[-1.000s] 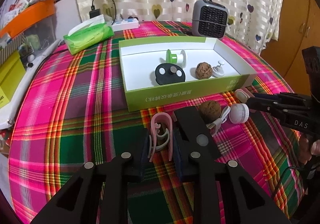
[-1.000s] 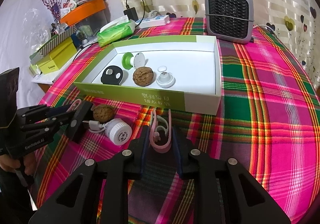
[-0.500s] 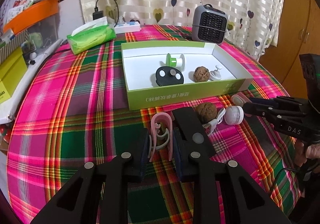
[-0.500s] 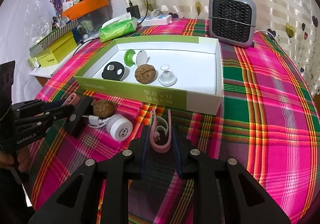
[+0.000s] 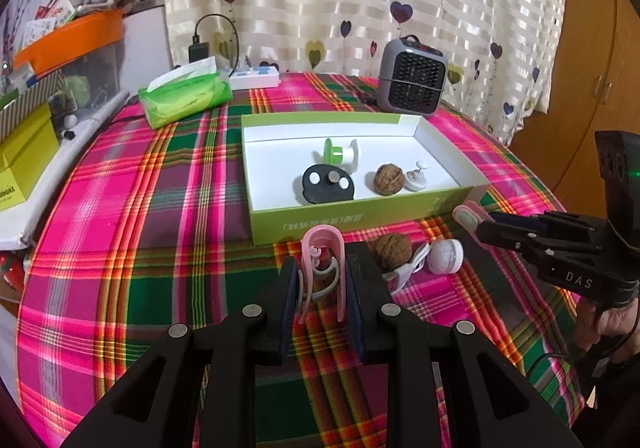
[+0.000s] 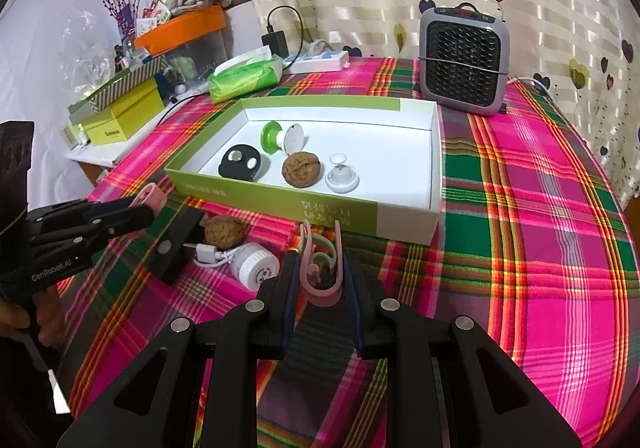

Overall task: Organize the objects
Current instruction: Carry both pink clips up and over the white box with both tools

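Observation:
My left gripper (image 5: 322, 274) is shut on a pink clip (image 5: 320, 248), held just above the plaid cloth in front of the green box (image 5: 360, 213). My right gripper (image 6: 320, 268) is shut on a second pink clip (image 6: 320, 288), near the box's front right corner (image 6: 404, 224). Each gripper shows in the other's view: the right gripper (image 5: 486, 226) at the right edge, the left gripper (image 6: 136, 209) at the left. Inside the box lie a black disc (image 5: 326, 183), a green spool (image 5: 340, 152), a walnut (image 5: 389, 178) and a white knob (image 5: 416, 179).
In front of the box lie a loose walnut (image 6: 225, 232), a white round cap with a cable (image 6: 256, 272) and a black block (image 6: 172, 248). A grey heater (image 6: 464, 59), a green tissue pack (image 6: 244, 75) and a power strip (image 6: 320, 61) stand at the back.
Both views have tipped up slightly, so the box sits lower in frame and more curtain shows. Both clips stay gripped and the loose items have not moved.

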A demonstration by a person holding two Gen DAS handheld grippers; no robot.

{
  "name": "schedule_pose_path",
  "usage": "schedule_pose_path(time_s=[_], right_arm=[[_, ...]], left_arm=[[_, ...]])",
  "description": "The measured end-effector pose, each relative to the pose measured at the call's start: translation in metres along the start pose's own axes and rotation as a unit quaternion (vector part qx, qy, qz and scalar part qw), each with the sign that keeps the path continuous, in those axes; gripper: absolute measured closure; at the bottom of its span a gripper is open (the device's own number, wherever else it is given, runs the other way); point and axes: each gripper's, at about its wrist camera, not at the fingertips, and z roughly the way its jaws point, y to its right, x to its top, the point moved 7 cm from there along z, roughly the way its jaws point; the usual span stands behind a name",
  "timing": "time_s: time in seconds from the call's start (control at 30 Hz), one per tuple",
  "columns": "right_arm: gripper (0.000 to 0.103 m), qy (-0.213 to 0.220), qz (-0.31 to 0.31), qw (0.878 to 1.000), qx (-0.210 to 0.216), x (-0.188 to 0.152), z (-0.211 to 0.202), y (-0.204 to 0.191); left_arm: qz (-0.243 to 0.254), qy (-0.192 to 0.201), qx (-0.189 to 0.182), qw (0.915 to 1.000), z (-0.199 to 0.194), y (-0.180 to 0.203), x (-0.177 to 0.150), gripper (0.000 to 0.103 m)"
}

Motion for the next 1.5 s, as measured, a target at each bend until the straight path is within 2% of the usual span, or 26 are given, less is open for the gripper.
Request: schedule_pose_path(time_s=[0.53, 1.5], right_arm=[[0.080, 0.019, -0.007, 1.000, 0.017, 0.005, -0.009, -0.008], [0.080, 0.035, -0.017, 0.999, 0.018, 0.031, -0.005, -0.009]], left_arm=[[0.002, 0.015, -0.003, 0.9999, 0.001, 0.017, 0.011, 0.082], [0.003, 0.018, -0.012, 0.9998, 0.020, 0.030, 0.038, 0.082]])
